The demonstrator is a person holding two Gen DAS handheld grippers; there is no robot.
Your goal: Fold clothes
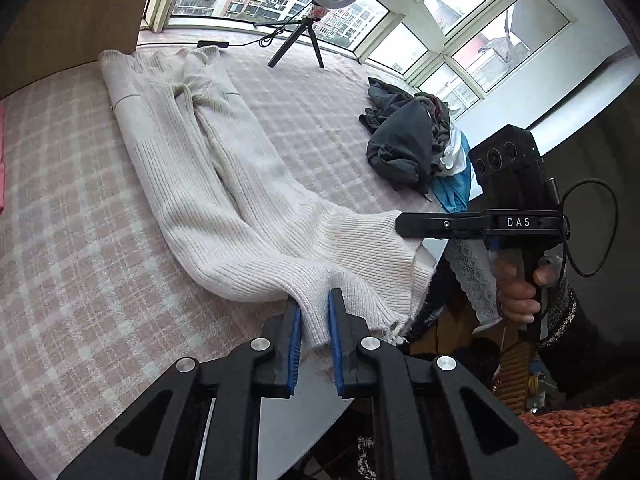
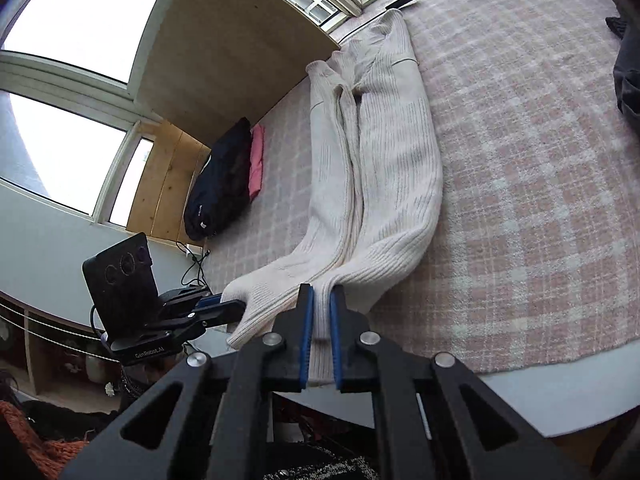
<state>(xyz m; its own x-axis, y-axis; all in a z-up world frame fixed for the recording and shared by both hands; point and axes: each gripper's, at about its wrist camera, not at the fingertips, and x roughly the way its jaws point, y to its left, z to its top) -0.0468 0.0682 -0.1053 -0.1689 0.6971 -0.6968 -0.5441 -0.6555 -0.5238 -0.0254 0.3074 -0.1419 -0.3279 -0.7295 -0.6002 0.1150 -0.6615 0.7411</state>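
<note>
A cream ribbed knit sweater (image 1: pixel 224 184) lies stretched lengthways on the pink checked bed cover (image 1: pixel 80 248), folded into a long narrow strip. Its near hem is lifted off the bed edge. In the left wrist view, my left gripper (image 1: pixel 314 298) is shut on one part of the hem, with the knit pinched between its blue pads. My right gripper (image 1: pixel 400 224) grips the hem's other corner to the right, and a hand holds its handle. In the right wrist view, the right gripper (image 2: pixel 319 292) pinches the sweater (image 2: pixel 396 168), and the left gripper (image 2: pixel 240 306) bites the hem at the left.
A heap of dark clothes (image 1: pixel 404 140) sits on the bed's far right. A ring light on a tripod (image 1: pixel 304 36) stands by the windows. Folded dark clothes (image 2: pixel 224 184) and a pink item (image 2: pixel 256 160) lie against the wooden headboard (image 2: pixel 240 40). An orange knit (image 1: pixel 580 428) lies below the bed edge.
</note>
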